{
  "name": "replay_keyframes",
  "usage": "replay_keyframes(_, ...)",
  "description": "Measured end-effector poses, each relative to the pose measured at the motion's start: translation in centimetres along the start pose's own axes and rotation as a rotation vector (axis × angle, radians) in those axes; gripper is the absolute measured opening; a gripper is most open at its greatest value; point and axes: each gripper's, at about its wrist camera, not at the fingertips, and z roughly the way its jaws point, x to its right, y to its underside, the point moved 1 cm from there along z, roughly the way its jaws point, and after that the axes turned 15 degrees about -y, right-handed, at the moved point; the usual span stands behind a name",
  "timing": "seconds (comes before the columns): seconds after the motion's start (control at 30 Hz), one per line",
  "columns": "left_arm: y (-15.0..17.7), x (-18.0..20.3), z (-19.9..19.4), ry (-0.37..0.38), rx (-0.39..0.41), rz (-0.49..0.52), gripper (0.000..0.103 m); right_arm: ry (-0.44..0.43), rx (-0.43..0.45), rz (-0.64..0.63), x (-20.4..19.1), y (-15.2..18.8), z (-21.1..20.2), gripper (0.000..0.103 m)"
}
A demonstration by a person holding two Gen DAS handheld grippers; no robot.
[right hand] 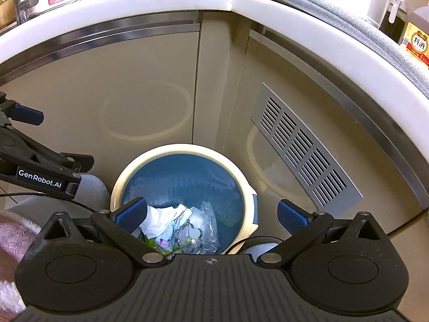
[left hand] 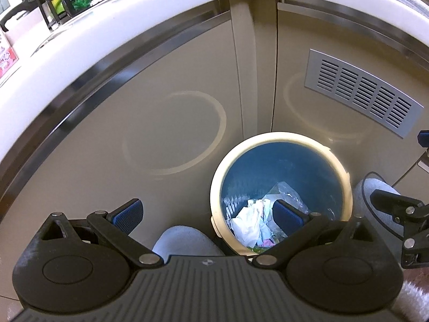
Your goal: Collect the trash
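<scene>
So I'm standing in the corner where the two cabinet doors [right hand: 150, 88] meet under the white worktop [left hand: 80, 29], and the bin [right hand: 134, 169] sits right on the floor in that corner, cream rim, blue liner inside. It's maybe a third full: crumpled paper [left hand: 249, 220], a clear plastic bag [right hand: 206, 214], some green scraps I can't really identify

My left claw [left hand: 206, 214] is spread wide with nothing in it, one pad hanging over the bin's mouth and the other off to the side above my slipper [left hand: 185, 238]. My right claw [right hand: 211, 214] is also wide open and empty, straddling the near rim

Stuff I reckon could go sideways from here:
- the bin looks light, so if I pinch just the rim on one side it'll probably tip and dump everything on the floor
- the liner edge is tucked under the rim, grabbing it blind could tear it or pull it loose
- both claws are close together, easy to knock them into each other
- the metal vent [right hand: 303, 147] on the right door is near, a swing could clip it
- that plastic bag is slippery, could slide out of a loose pinch
</scene>
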Motion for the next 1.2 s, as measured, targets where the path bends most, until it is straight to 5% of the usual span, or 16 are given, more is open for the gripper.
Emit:
replay_keyframes(0.4, 0.0, -0.2, 0.4, -0.045, -0.015, -0.014, 0.103, 0.002, 0.006, 0.001, 0.1, -0.1, 0.2, 0.103)
replay_keyframes(0.8, -0.4, -0.9, -0.6, -0.068, 0.044, -0.002, 0.103, -0.088, 0.213, -0.012, 0.5, -3.1, -4.4, 0.103)
replay_keyframes(1.0, -1.3, -1.7, -1.4, -0.046, 0.052, -0.032, 0.103, -0.066, 0.32, -0.07, 1.2, -6.3, -7.3, 0.103)
replay_keyframes(1.2, -2.6, -2.9, -2.3, -0.035, 0.062, -0.077, 0.103, -0.094, 0.337, 0.055, 5.2, -9.9, -9.4, 0.103)
